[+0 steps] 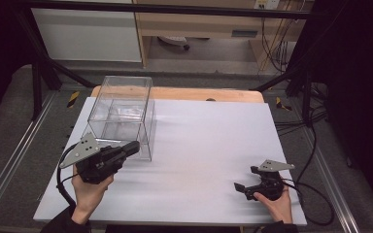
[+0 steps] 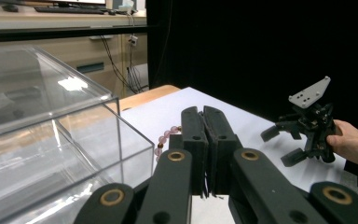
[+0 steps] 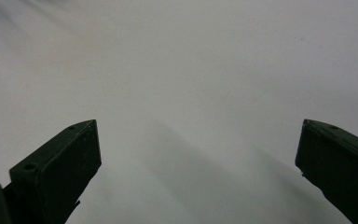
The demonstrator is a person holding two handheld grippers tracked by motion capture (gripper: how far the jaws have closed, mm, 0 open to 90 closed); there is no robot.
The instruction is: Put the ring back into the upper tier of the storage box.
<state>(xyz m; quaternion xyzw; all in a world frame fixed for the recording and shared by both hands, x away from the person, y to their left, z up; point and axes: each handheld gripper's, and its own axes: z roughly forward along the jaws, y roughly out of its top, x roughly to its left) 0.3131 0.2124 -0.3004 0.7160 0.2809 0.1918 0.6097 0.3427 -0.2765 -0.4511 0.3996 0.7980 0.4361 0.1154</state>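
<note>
We are gripping a string of pink round beads [image 2: 167, 136] in our closed left gripper [image 2: 204, 154] beside the clear plastic box [image 2: 51, 140]; our right gripper [image 3: 198, 158] is gaping wide over the white table [image 1: 204, 141].

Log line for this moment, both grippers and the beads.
left gripper: shut on bead bracelet beside clear box | right gripper: open, empty, over table
</note>
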